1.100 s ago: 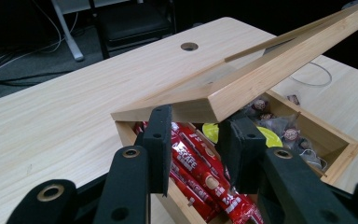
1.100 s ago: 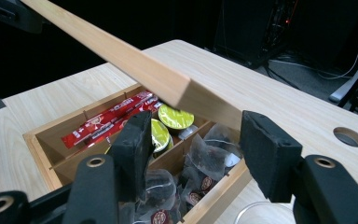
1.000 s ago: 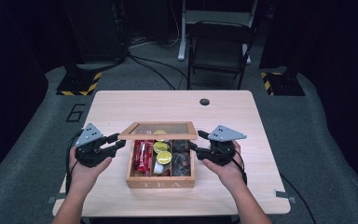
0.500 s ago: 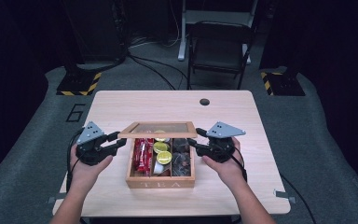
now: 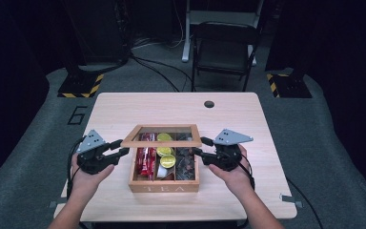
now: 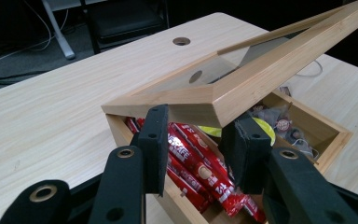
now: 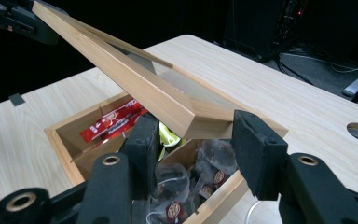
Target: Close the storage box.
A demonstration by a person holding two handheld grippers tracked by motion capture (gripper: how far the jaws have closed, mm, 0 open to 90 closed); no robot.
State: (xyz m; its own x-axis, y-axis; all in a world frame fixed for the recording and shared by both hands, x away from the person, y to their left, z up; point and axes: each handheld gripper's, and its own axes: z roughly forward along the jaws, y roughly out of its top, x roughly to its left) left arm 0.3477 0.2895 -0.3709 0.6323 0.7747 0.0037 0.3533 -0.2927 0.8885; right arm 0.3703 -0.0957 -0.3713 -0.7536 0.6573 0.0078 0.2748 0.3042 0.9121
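Dark room, pale table (image 5: 124, 109). Left tongs (image 5: 121, 148) clamp the tea-box lid (image 5: 162, 142). Right tongs (image 5: 201, 146) just closed on its other corner. Best to lift both evenly, no twisting.

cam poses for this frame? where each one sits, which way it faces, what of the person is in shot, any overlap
High view: above the person's side, looking forward and down at the table; forearms, left gripper, right gripper.
Left gripper view: on the left gripper, facing the tea box and raised lid; own jaws.
Right gripper view: on the right gripper, facing the same box from the opposite side; own jaws.
Shared: lid, red packets.
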